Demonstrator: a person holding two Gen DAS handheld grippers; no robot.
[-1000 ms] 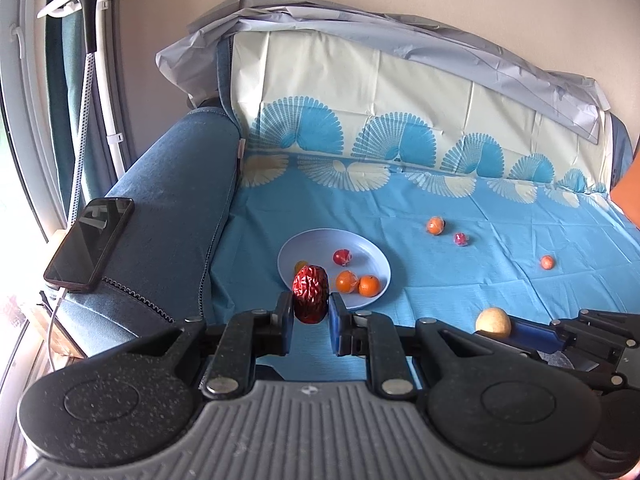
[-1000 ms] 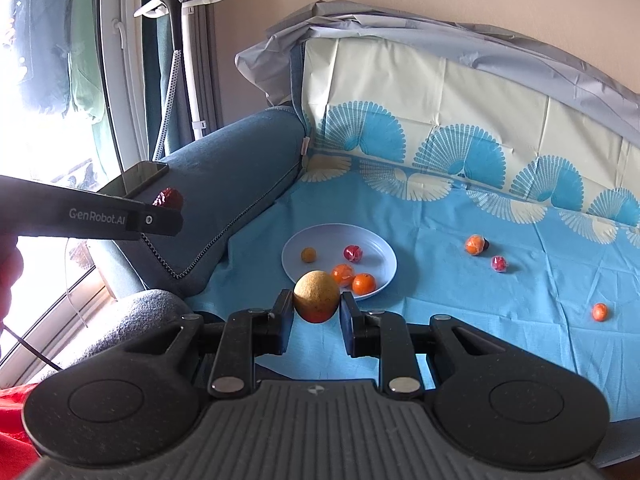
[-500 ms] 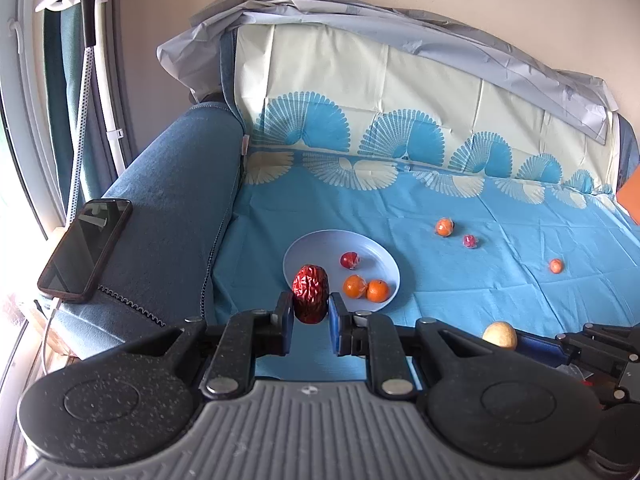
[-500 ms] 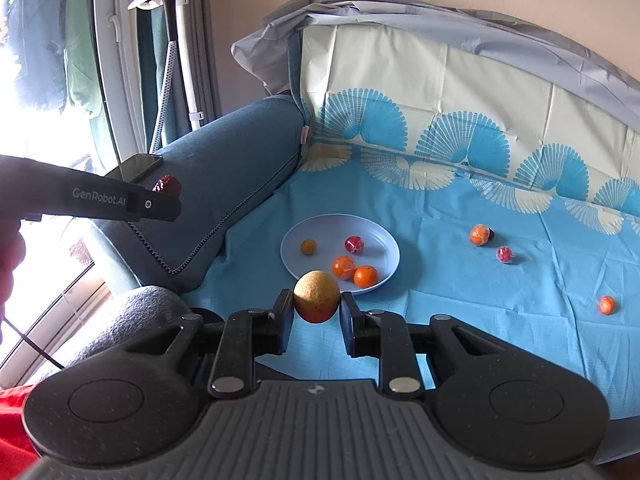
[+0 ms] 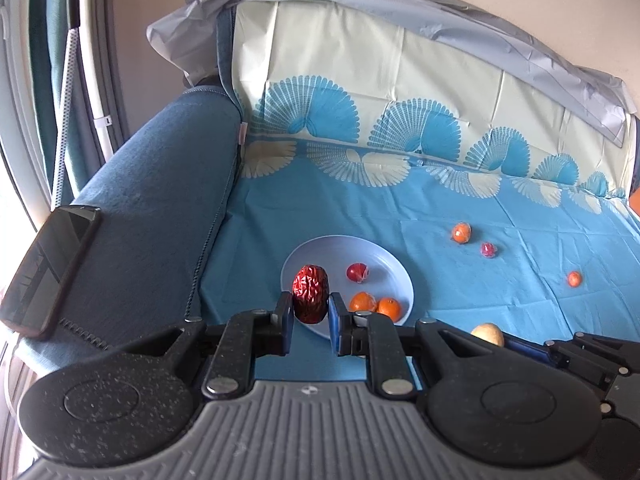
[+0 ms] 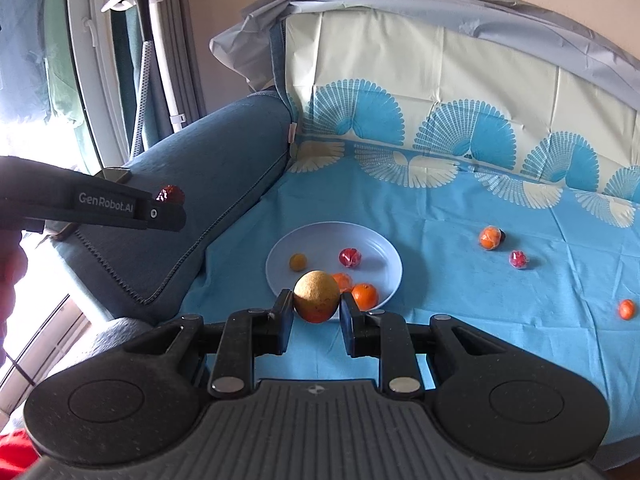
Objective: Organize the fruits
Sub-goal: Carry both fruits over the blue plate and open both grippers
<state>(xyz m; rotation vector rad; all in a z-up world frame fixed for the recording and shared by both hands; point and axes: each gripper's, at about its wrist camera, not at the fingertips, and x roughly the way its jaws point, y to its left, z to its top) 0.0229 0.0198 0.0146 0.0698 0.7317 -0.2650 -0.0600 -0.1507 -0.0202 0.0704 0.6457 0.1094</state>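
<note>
My left gripper (image 5: 311, 316) is shut on a wrinkled dark red date (image 5: 311, 293), held above the near edge of a pale blue plate (image 5: 376, 254). My right gripper (image 6: 316, 314) is shut on a round yellow-brown fruit (image 6: 316, 296), held in front of the same plate (image 6: 376, 240). The plate holds two oranges (image 6: 364, 295), a red wrapped fruit (image 6: 350, 258) and a small yellow fruit (image 6: 298, 262). Loose on the blue cloth to the right lie an orange (image 6: 490, 238), a pink wrapped fruit (image 6: 518, 259) and a small orange fruit (image 6: 626, 309).
The plate sits on a sofa seat covered by a blue fan-patterned cloth (image 5: 460, 208). The blue sofa armrest (image 5: 160, 200) rises to the left with a black phone (image 5: 48, 272) on it. A white garment steamer (image 6: 156, 40) stands by the window.
Both grippers have moved closer to the plate and a little higher, each still holding its fruit. The fruits on the cloth and plate have not moved.
</note>
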